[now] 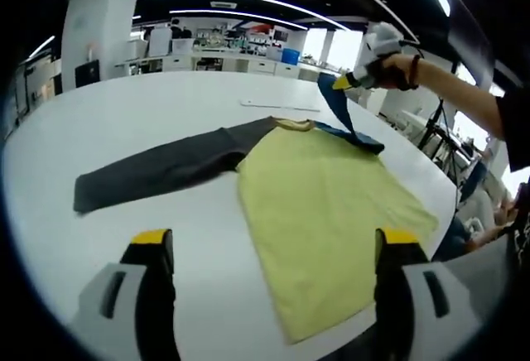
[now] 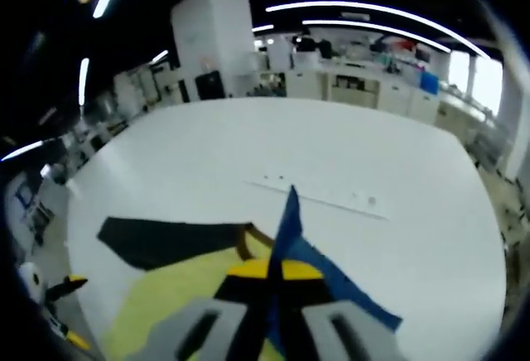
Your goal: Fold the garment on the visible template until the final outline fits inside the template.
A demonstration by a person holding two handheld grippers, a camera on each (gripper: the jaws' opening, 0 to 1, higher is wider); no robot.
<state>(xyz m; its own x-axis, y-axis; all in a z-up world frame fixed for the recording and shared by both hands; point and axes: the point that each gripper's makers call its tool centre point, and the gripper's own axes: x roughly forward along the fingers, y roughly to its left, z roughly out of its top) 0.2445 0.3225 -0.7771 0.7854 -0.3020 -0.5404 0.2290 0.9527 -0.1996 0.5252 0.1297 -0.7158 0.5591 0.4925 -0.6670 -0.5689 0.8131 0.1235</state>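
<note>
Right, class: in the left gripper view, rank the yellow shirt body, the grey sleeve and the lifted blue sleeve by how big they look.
1. Yellow shirt body
2. Grey sleeve
3. Blue sleeve, farther from the camera and partly bunched in the right gripper, so it may only look smallest.

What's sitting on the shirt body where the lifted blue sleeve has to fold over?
Nothing visible. The right gripper holds the blue sleeve up over the shirt's yellow body, which lies flat and bare on the white table.

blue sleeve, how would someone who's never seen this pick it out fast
On the big white table lies a yellow shirt with one dark grey sleeve flat. The blue sleeve is the opposite one, lifted off the table and pinched in the right tongs.
</note>
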